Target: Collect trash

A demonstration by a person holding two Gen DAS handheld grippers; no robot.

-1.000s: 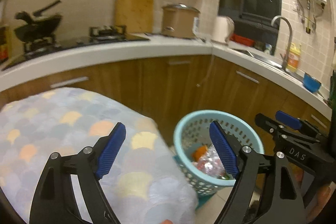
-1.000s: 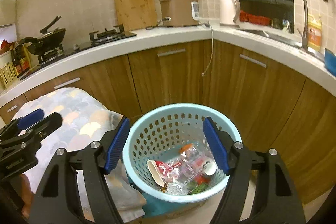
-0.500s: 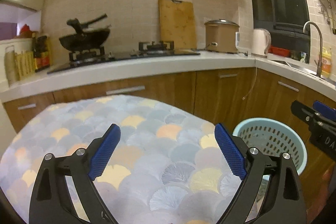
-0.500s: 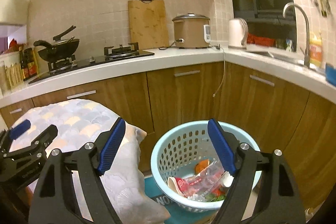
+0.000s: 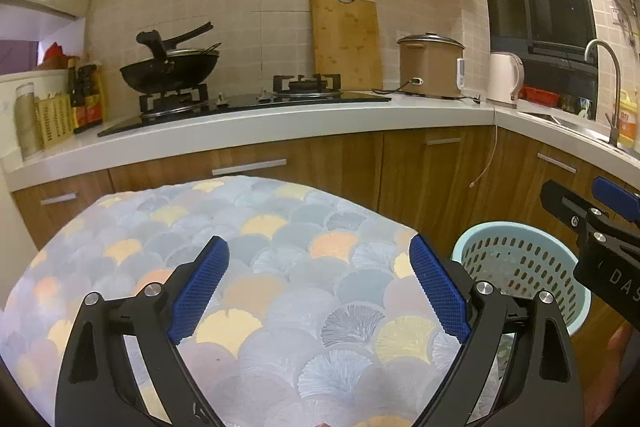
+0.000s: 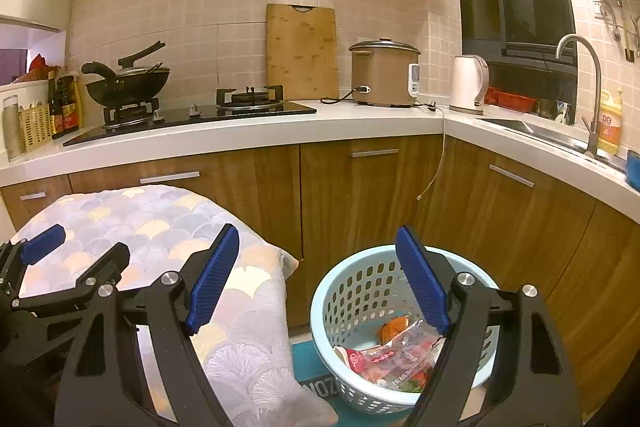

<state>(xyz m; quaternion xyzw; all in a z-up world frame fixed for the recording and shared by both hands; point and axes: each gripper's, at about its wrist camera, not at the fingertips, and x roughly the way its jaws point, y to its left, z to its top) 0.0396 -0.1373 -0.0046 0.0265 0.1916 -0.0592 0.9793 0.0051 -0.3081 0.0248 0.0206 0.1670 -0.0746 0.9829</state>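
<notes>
The left gripper (image 5: 318,289) hangs over a tabletop covered with a patterned cloth (image 5: 280,227); its jaws are wide apart and hold nothing. The right gripper (image 6: 318,279) has its jaws also wide apart and empty, above the gap between the cloth and a light blue basket (image 6: 360,279). The basket stands on the floor just beside the covered tabletop, in front of wooden cabinets (image 6: 360,195). Inside the basket lies the trash (image 6: 392,355): red and clear plastic wrappers and an orange packet.
</notes>
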